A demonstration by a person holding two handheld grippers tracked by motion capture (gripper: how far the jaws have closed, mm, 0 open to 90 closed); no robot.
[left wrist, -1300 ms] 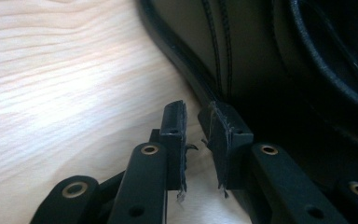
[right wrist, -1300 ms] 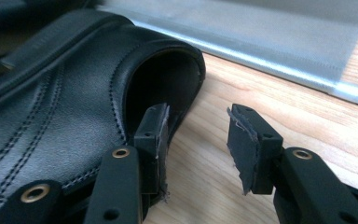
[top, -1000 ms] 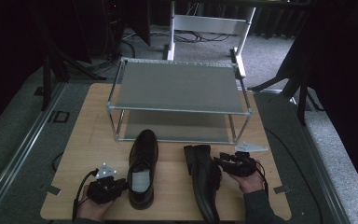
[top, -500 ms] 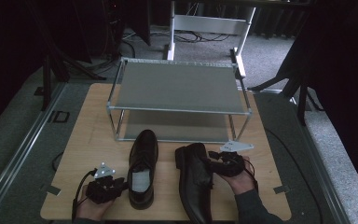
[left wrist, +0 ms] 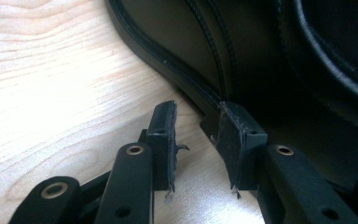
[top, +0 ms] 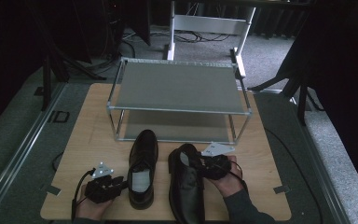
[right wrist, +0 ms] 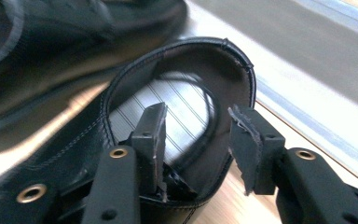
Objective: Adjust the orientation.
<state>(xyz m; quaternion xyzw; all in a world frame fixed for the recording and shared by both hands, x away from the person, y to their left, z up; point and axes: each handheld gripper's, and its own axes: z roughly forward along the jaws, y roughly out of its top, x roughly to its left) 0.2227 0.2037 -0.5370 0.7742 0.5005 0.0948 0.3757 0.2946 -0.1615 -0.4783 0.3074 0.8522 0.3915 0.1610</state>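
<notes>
Left gripper (top: 121, 183): held at the near left of the table, just beside the left shoe's heel end; in the left gripper view (left wrist: 196, 135) the jaws have just been opening and are seen spread, with bare wood between them and one pad at the shoe's sole edge.
Left shoe: a black glossy leather lace-up dress shoe (top: 142, 168), laid flat on the light wooden table top (top: 88, 140), toe pointed at the rack; a pale insole is shown (top: 141, 179); stitched welt seen close up (left wrist: 242, 56).
Right shoe: a matching black leather dress shoe (top: 185, 189), placed just right of the first, toe likewise toward the rack.
Right gripper (top: 205, 164): held by the right hand (top: 228, 179) at the right shoe's opening; in the right gripper view (right wrist: 198, 140) the jaws have just been opening and are set astride the heel collar (right wrist: 242, 70), one pad inside over the ribbed insole, one outside, not pressed on it.
Surroundings: a grey two-tier metal-framed shoe rack (top: 177, 86) is stood beyond both shoes.
Writing: none can be read.
</notes>
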